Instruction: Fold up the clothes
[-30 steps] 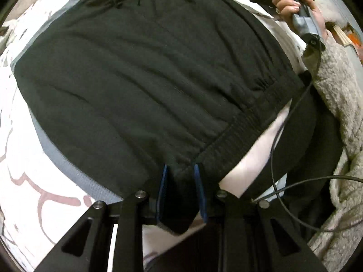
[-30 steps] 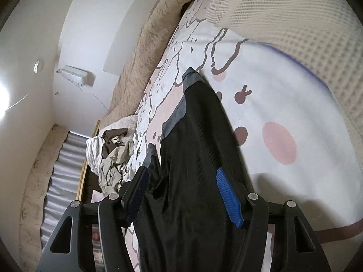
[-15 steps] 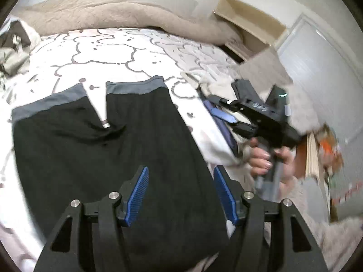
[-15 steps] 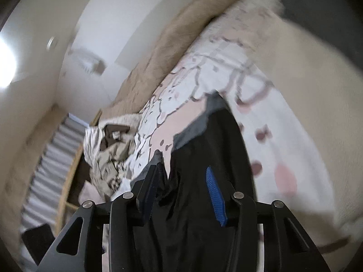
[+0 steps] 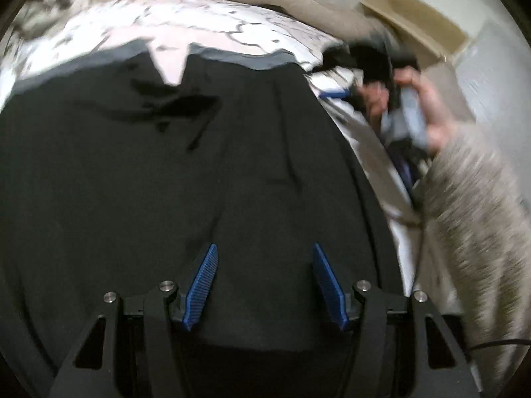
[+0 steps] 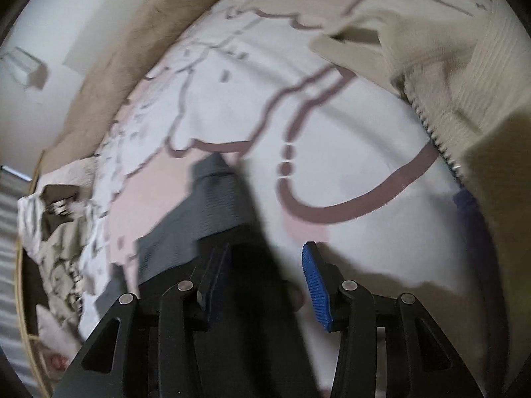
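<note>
Black shorts with grey leg hems (image 5: 205, 152) lie flat on the patterned bed sheet (image 5: 212, 20). My left gripper (image 5: 264, 282) is open and empty, hovering over the shorts' near part. My right gripper (image 6: 265, 278) is open, over the far right corner of the shorts, by the grey hem (image 6: 205, 212). The right gripper also shows in the left wrist view (image 5: 391, 76), held in a hand, blurred.
A cream knitted garment with a zipper (image 6: 441, 76) lies on the sheet at the right. A beige blanket (image 6: 139, 30) runs along the far edge. Crumpled clothes (image 6: 56, 225) lie at the left. The sheet (image 6: 348, 152) shows beyond the shorts.
My left gripper let go of the waistband, opened and rose over the shorts. My right gripper moved forward along the shorts to the hem corner.
</note>
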A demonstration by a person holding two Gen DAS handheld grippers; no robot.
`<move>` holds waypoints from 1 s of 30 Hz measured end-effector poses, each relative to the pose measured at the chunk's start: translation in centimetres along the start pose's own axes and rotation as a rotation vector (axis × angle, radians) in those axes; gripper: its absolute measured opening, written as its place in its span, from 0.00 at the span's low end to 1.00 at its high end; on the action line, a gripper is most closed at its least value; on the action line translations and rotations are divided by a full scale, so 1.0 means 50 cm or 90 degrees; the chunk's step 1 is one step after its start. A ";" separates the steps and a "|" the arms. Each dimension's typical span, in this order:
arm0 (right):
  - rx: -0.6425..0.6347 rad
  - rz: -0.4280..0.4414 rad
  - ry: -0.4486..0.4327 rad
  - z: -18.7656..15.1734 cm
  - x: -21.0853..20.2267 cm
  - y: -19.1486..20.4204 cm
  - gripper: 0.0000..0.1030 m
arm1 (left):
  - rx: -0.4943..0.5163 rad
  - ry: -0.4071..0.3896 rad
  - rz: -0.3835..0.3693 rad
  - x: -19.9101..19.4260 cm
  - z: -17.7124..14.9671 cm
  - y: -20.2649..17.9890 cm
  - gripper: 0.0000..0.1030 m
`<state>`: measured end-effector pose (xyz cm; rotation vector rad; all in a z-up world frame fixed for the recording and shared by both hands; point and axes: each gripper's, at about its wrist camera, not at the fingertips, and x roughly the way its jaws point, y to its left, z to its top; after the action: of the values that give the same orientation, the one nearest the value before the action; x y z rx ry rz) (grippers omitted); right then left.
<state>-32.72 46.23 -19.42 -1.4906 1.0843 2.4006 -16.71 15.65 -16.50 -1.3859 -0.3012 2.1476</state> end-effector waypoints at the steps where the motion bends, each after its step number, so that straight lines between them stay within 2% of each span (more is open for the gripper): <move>1: -0.008 0.022 0.004 -0.001 0.003 0.002 0.44 | -0.023 -0.002 -0.016 -0.005 0.006 0.014 0.57; 5: -0.038 0.109 0.018 -0.005 0.016 0.009 0.44 | -0.068 -0.027 -0.043 -0.042 0.024 0.043 0.57; 7: -0.057 0.126 0.027 -0.006 0.022 0.021 0.43 | -0.090 -0.034 -0.053 -0.055 0.030 0.060 0.57; 8: -0.078 0.110 0.019 -0.010 0.021 0.031 0.35 | -0.104 -0.033 -0.060 -0.060 0.032 0.068 0.57; 9: -0.107 0.084 0.001 -0.015 0.016 0.042 0.13 | -0.117 -0.035 -0.066 -0.067 0.032 0.076 0.57; 10: -0.134 0.060 -0.017 -0.020 0.011 0.055 0.07 | -0.128 -0.038 -0.069 -0.076 0.030 0.080 0.57; 13: -0.224 0.011 -0.077 -0.046 -0.013 0.110 0.07 | -0.146 -0.054 -0.072 -0.100 0.030 0.090 0.57; 16: -0.423 -0.003 -0.107 -0.127 -0.031 0.215 0.06 | -0.151 -0.072 -0.074 -0.118 0.039 0.096 0.57; 20: -0.732 -0.002 -0.043 -0.321 -0.005 0.319 0.06 | -0.158 -0.088 -0.076 -0.131 0.043 0.112 0.57; 22: -0.813 -0.016 0.008 -0.398 0.022 0.320 0.06 | -0.166 -0.093 -0.075 -0.134 0.042 0.120 0.57; 23: -0.825 -0.020 0.013 -0.416 0.029 0.317 0.08 | -0.171 -0.095 -0.075 -0.135 0.043 0.125 0.57; 25: -0.806 -0.024 -0.002 -0.419 0.026 0.305 0.21 | -0.185 -0.099 -0.076 -0.139 0.043 0.135 0.57; 26: -0.777 -0.021 0.000 -0.409 0.022 0.300 0.42 | -0.193 -0.101 -0.078 -0.141 0.042 0.142 0.57; 27: -0.748 -0.014 0.000 -0.398 0.014 0.295 0.69 | -0.202 -0.101 -0.083 -0.142 0.044 0.147 0.57; 28: -0.721 0.005 -0.001 -0.387 -0.003 0.290 0.75 | -0.212 -0.101 -0.088 -0.143 0.047 0.151 0.57; 30: -0.686 0.053 -0.008 -0.364 -0.037 0.290 0.75 | -0.228 -0.101 -0.097 -0.144 0.052 0.159 0.57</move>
<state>-24.78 24.66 -15.24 -1.6040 -0.2987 3.2208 -19.44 5.38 -13.58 -1.3294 -0.8601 2.1496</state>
